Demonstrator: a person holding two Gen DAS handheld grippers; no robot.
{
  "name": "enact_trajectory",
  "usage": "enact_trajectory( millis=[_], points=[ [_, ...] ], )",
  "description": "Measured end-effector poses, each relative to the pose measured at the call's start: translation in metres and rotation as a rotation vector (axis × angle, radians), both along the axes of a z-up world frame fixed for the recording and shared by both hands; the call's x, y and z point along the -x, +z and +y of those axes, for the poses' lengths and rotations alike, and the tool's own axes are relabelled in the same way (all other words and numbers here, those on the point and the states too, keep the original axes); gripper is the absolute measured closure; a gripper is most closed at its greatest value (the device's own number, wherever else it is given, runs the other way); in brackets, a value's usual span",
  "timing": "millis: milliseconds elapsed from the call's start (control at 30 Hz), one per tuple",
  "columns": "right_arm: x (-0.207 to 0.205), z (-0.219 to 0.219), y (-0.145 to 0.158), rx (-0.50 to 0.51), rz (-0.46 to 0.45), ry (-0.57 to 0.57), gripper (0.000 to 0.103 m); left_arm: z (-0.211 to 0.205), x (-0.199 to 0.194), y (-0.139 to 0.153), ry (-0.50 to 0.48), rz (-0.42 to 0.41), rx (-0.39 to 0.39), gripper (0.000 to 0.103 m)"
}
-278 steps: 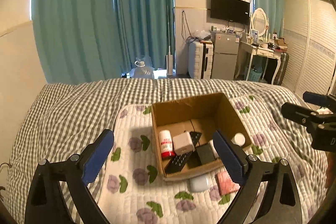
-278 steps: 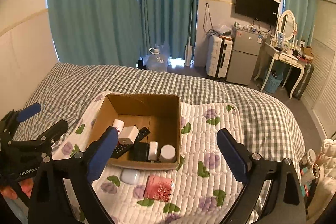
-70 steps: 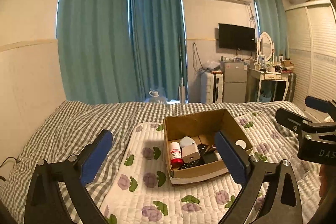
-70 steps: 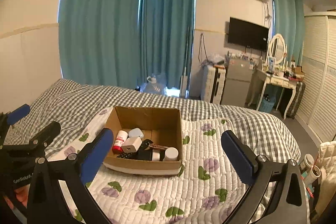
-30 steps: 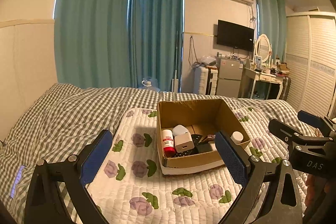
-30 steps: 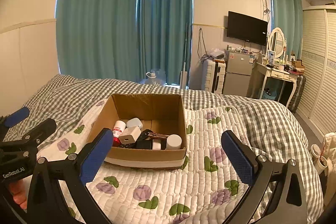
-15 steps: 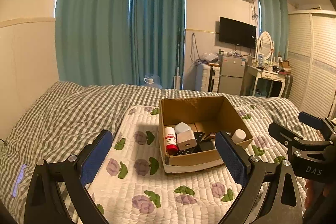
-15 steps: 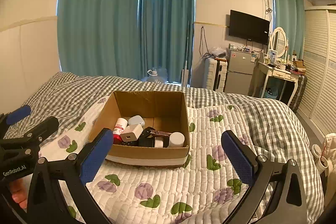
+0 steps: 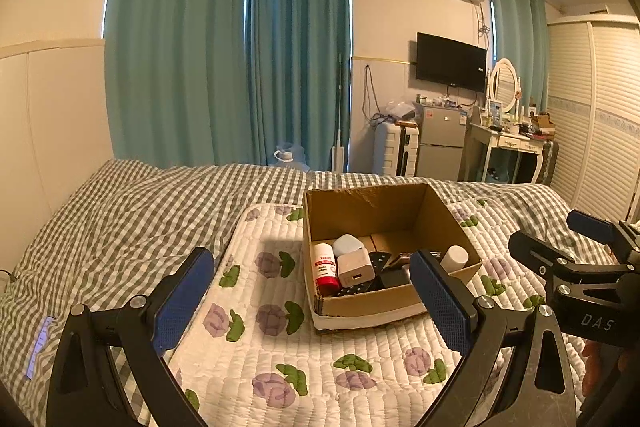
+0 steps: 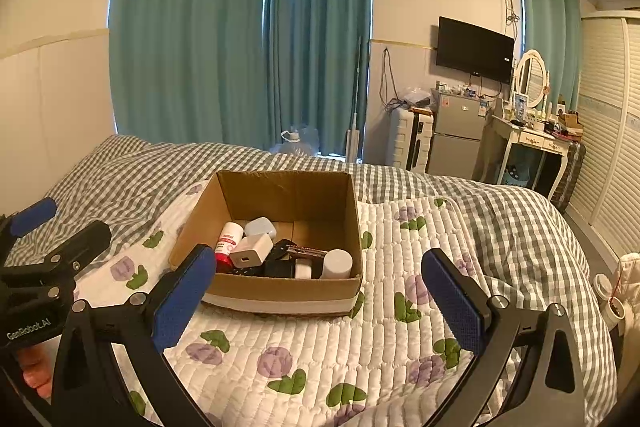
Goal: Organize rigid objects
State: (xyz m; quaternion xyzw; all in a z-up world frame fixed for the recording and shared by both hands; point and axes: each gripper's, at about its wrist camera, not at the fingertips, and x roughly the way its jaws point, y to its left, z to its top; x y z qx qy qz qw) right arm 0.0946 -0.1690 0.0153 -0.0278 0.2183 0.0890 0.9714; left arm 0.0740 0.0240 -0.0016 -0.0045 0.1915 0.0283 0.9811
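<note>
The box (image 10: 280,291) sits on the flower mat (image 10: 320,347) on the bed (image 9: 132,211). Inside, all at the near end: a red bottle (image 10: 227,241), white plug (image 10: 251,250), pale case (image 10: 260,227), keys (image 10: 306,250), white jar (image 10: 337,264) & some black bits. No loose stuff shows on the mat, so I think the tidy-up is about done. Left tool (image 9: 312,301) & right tool (image 10: 320,301) are both wide apart, holding nothing, held back from the box, prob. just to look it over.
</note>
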Motion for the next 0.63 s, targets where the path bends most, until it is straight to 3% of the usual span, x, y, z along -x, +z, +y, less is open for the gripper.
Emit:
enact_trajectory(
  millis=[633],
  points=[
    [0.0008,-0.0014,0.0004,0.004,-0.002,-0.008,0.0,-0.0016,-0.0008,-0.0013,-0.021,0.005,-0.015,0.003]
  ],
)
